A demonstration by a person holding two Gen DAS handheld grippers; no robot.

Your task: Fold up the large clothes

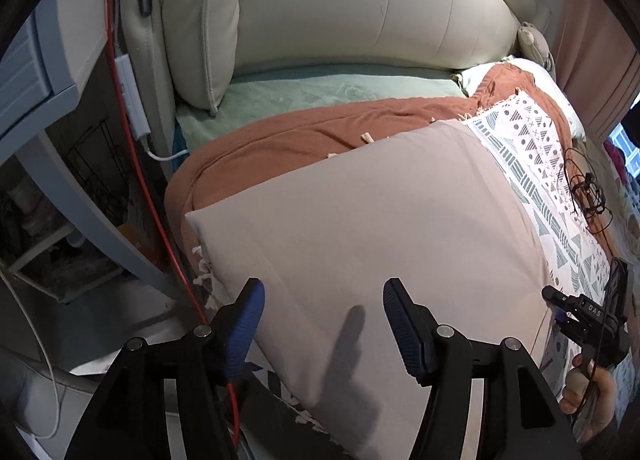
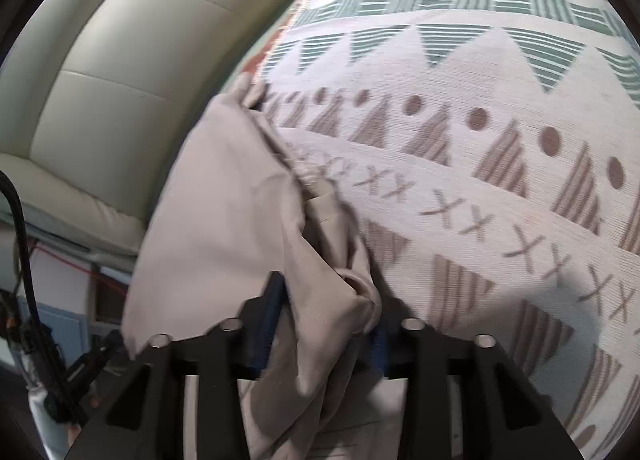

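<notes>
A large beige garment (image 1: 372,228) lies spread flat on the bed, over a patterned blanket (image 1: 536,148). My left gripper (image 1: 324,312) is open and empty, hovering over the garment's near edge. My right gripper (image 2: 328,312) is shut on a bunched edge of the beige garment (image 2: 224,196), with cloth gathered between the blue pads above the patterned blanket (image 2: 480,120). The right gripper also shows in the left wrist view (image 1: 560,308) at the garment's right edge, held by a hand.
A cream headboard cushion (image 1: 360,8) stands behind the bed. A rust-brown blanket (image 1: 280,140) and green sheet (image 1: 320,88) lie beyond the garment. A red cable (image 1: 136,164) and shelving (image 1: 60,220) are left of the bed. Black wires (image 1: 588,196) lie at right.
</notes>
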